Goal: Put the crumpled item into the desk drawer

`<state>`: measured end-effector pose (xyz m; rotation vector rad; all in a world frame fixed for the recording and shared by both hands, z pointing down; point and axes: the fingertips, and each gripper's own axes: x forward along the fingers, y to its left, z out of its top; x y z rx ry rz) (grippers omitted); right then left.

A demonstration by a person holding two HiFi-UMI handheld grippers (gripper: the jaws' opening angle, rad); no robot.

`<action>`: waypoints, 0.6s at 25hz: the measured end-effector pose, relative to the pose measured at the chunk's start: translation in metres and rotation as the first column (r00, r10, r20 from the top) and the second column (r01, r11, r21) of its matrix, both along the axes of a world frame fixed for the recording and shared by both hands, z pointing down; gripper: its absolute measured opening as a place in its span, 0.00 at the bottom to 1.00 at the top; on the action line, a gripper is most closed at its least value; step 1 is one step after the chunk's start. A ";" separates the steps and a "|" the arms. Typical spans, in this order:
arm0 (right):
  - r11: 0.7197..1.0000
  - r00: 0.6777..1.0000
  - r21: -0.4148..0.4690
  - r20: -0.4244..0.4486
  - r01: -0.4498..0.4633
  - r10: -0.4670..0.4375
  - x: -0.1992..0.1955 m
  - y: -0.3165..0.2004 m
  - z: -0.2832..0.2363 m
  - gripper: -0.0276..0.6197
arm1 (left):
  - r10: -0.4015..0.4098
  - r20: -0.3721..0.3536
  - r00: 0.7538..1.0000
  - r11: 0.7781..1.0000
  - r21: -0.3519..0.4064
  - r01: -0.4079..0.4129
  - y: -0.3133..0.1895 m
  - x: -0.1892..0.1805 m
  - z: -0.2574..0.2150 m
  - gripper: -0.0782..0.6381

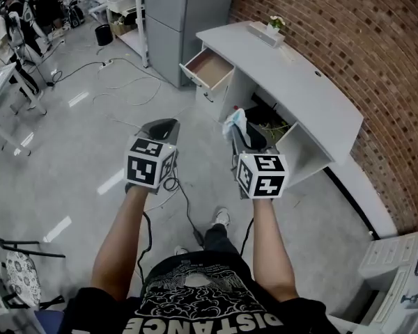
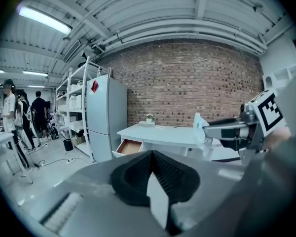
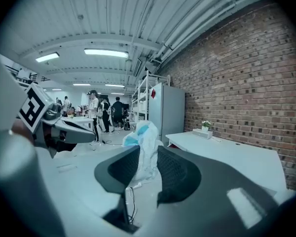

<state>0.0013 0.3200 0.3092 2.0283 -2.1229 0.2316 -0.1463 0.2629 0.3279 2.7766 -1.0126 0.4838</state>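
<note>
The crumpled white and blue item (image 1: 235,119) is pinched in my right gripper (image 1: 235,131), held in the air short of the white desk (image 1: 299,82). In the right gripper view the item (image 3: 145,139) stands up between the dark pads of the right gripper (image 3: 148,150). The desk drawer (image 1: 209,67) is pulled open at the desk's far left end, and its brown inside shows bare. My left gripper (image 1: 160,125) hovers beside the right one, shut with nothing in it. From the left gripper (image 2: 151,153) I see the drawer (image 2: 129,146) and the item (image 2: 200,122).
A grey fridge (image 1: 184,19) stands left of the desk, with shelving beyond. Cables (image 1: 125,82) trail over the floor. A small plant (image 1: 274,25) sits on the desk by the brick wall (image 1: 348,40). People stand far left. A white drawer unit (image 1: 397,270) is at my lower right.
</note>
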 end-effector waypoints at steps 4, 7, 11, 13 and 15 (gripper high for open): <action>1.000 1.000 -0.005 0.006 0.011 -0.011 0.020 -0.014 0.007 0.23 | -0.011 0.013 1.000 1.000 -0.005 0.011 -0.015 0.018 0.008 0.11; 1.000 1.000 -0.012 0.010 0.022 -0.022 0.035 -0.029 0.013 0.23 | -0.020 0.020 1.000 1.000 -0.007 0.020 -0.028 0.032 0.013 0.11; 0.998 0.999 -0.023 0.009 0.051 -0.050 0.054 -0.053 0.018 0.23 | -0.045 0.025 0.999 0.999 -0.012 0.045 -0.049 0.050 0.015 0.11; 0.998 0.998 -0.027 0.010 0.058 -0.058 0.069 -0.065 0.018 0.23 | -0.051 0.026 0.998 0.999 -0.012 0.051 -0.061 0.065 0.014 0.11; 0.997 0.998 -0.030 0.013 0.067 -0.066 0.084 -0.078 0.020 0.23 | -0.060 0.028 0.998 0.998 -0.014 0.060 -0.072 0.079 0.015 0.11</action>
